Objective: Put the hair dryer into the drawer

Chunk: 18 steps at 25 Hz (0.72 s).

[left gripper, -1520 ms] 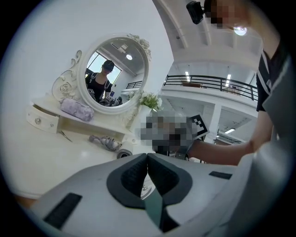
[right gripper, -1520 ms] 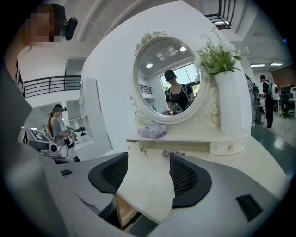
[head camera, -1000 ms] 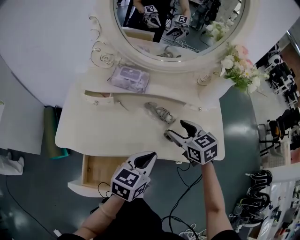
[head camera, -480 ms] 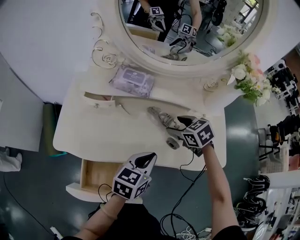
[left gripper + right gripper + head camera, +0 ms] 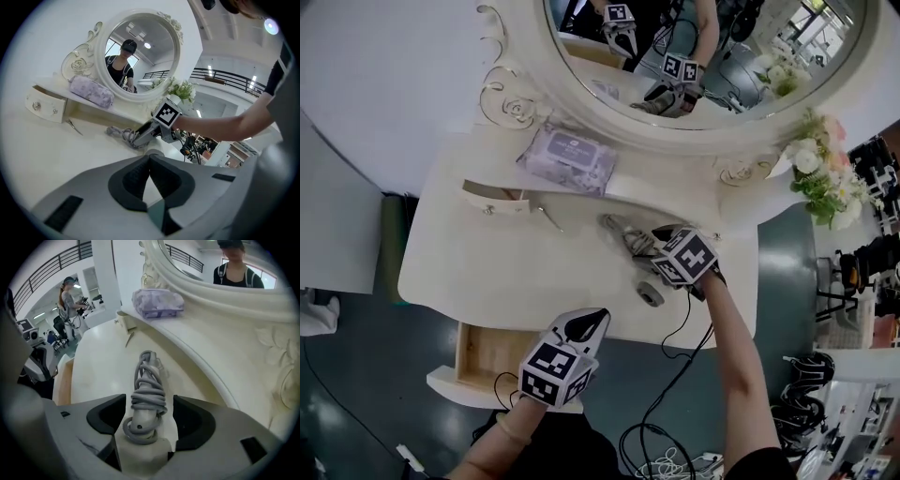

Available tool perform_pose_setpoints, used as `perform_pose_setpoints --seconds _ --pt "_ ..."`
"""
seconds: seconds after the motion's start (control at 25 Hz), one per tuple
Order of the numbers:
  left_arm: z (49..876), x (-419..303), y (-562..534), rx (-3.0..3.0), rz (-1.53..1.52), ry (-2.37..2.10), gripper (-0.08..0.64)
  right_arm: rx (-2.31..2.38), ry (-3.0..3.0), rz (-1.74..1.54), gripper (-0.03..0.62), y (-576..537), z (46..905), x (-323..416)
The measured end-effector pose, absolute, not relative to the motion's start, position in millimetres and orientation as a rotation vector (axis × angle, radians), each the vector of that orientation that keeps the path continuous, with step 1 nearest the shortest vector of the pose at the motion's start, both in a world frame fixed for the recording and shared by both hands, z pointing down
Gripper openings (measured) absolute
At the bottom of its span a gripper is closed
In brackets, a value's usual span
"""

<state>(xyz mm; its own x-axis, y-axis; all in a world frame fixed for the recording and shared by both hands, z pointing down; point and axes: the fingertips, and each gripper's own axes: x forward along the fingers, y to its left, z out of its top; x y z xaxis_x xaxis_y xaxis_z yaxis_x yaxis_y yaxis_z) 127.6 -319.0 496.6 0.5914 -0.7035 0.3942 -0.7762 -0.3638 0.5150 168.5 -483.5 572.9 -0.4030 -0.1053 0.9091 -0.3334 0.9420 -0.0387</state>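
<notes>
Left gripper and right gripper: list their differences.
The grey left gripper has jaws together, empty; the grey right gripper's jaws have just been opening and stand astride the cord-wrapped grey hair dryer, not pressing it. The left sits by the open wooden drawer; the right over the cream tabletop. Both are hand-held.

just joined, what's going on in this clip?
A person with a gripper in each hand works at a white vanity table. The right gripper points down over the hair dryer, which lies on the tabletop with its cord wrapped round it. Its jaws have just been opening and straddle the dryer without pressing on it. The left gripper, jaws shut and empty, hangs near the open drawer at the table's front.
</notes>
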Motion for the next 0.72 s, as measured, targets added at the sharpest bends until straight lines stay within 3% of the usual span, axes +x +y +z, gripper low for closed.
perform_pose_setpoints --seconds 0.72 --pt "517.3 118.9 -324.0 2.074 0.1 -1.165 0.0 0.138 -1.856 0.248 0.31 -475.3 610.4 162.3"
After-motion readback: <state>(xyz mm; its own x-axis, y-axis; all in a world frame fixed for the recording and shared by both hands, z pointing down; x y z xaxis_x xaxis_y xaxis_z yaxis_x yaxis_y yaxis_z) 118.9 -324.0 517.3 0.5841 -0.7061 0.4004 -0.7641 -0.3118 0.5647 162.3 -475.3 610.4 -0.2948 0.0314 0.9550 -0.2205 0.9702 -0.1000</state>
